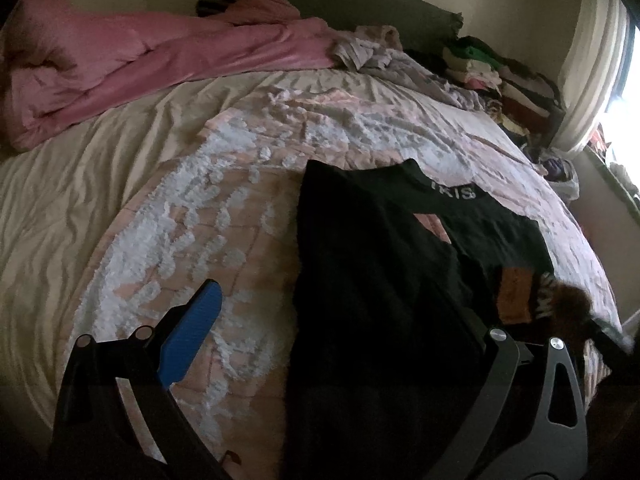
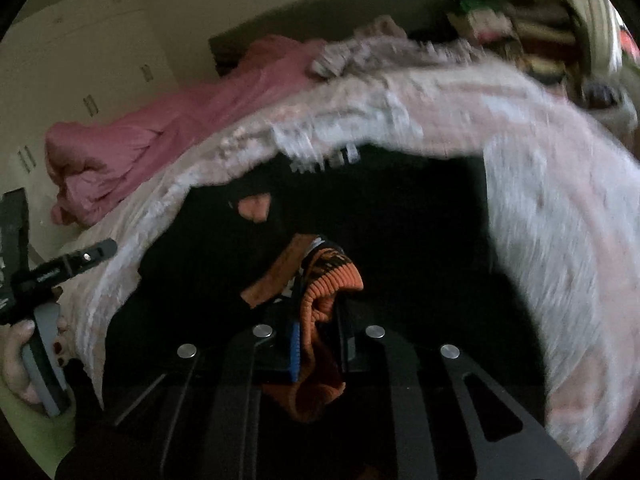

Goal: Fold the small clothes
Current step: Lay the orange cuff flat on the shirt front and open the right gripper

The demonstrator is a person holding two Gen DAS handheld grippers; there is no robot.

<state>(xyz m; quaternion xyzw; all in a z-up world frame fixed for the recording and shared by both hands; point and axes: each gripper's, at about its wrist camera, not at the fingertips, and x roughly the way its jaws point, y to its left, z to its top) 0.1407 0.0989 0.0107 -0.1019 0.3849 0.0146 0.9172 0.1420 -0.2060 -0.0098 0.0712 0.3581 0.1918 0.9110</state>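
The right gripper [image 2: 316,344], lower centre, is pinching the soft, light orange sock [image 2: 320,292] at its ribbed cuff; the left gripper [image 1: 344,336] fingers are spread.

A home bedroom: an unmade bed [image 1: 80,152] with a pink duvet [image 1: 120,60], stacked clothes [image 1: 500,76] beside a curtained window [image 1: 596,60].

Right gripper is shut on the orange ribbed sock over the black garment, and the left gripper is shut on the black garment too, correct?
Not quite. The left gripper is open, as the left wrist view shows: its blue pad stands wide apart over the quilt, gripping nothing. The rest holds: the right gripper is shut on the orange ribbed sock over the black garment.
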